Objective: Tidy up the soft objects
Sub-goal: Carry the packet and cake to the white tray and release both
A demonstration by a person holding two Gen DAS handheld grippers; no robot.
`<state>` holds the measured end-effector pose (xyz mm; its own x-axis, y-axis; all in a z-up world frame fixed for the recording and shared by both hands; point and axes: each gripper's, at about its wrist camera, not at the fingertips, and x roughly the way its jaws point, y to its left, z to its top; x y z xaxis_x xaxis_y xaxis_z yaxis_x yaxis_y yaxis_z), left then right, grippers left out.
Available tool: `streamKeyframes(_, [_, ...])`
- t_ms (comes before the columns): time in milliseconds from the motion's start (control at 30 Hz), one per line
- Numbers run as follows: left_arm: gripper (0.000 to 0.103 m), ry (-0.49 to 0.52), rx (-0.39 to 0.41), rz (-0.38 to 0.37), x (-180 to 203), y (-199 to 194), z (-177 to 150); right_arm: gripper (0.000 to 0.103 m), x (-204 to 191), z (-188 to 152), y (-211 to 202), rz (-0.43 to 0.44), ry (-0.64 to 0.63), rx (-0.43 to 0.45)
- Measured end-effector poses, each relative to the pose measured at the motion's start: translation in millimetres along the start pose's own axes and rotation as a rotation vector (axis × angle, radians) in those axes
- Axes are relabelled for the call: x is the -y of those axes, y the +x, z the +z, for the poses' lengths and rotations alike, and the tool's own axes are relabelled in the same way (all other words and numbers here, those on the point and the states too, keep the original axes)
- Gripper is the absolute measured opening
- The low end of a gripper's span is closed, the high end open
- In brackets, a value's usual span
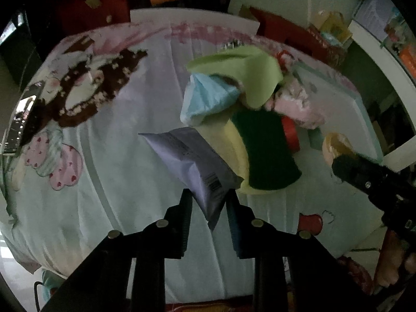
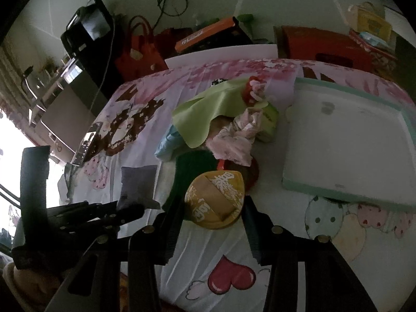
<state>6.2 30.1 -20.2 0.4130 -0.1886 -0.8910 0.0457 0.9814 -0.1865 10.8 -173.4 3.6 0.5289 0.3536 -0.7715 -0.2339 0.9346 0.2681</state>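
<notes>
My left gripper [image 1: 208,195] is shut on a grey-lilac tissue packet [image 1: 192,163] and holds it above the bedsheet; it also shows in the right wrist view [image 2: 139,184]. My right gripper [image 2: 212,201] is shut on a round yellow packet with red print [image 2: 215,199], seen at the right in the left wrist view [image 1: 335,147]. Behind them lies a pile: a green cloth [image 1: 244,70], a light blue pouch [image 1: 208,98], a yellow-and-dark-green sponge [image 1: 262,150], a pink cloth [image 2: 236,137] and a red item [image 1: 291,132].
A white board with a mint rim [image 2: 345,143] lies on the bed to the right of the pile. Red bags [image 2: 137,52] and an orange box [image 2: 205,35] stand past the far edge. A dark appliance [image 2: 65,98] stands left of the bed.
</notes>
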Motion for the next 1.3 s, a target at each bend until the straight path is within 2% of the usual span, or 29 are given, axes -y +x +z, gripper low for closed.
streamKeyframes(200, [0.027, 0.067, 0.142, 0.025, 17.6, -35.2, 5.1, 0.048, 13.4, 1.6, -15.6, -0.004, 0.05, 0.066])
streamKeyframes(367, [0.027, 0.134, 0.249, -0.012, 45.7, -57.8, 30.9, 0.048, 40.3, 17.6, -29.4, -0.047, 0.128, 0.132])
streamKeyframes(533, [0.027, 0.215, 0.299, -0.08, 86.6, -60.6, 60.9, 0.048, 76.7, 35.7, -35.4, -0.128, 0.222, 0.172])
streamKeyframes(700, [0.027, 0.317, 0.286, -0.14, 136.0, -38.3, 77.1, 0.048, 117.1, 44.7, -33.9, -0.217, 0.323, 0.178])
streamKeyframes(967, [0.027, 0.439, 0.234, -0.177, 198.5, 10.9, 81.0, 0.048, 182.6, 36.1, -34.9, -0.334, 0.494, 0.201])
streamKeyframes(1133, [0.027, 0.493, 0.224, -0.167, 222.4, 36.1, 78.0, 0.048, 212.3, 23.9, -41.5, -0.415, 0.544, 0.209])
streamKeyframes(1300, [0.028, 0.491, 0.2, -0.177, 233.8, 62.0, 79.9, 0.048, 234.4, 14.2, -40.1, -0.458, 0.59, 0.182])
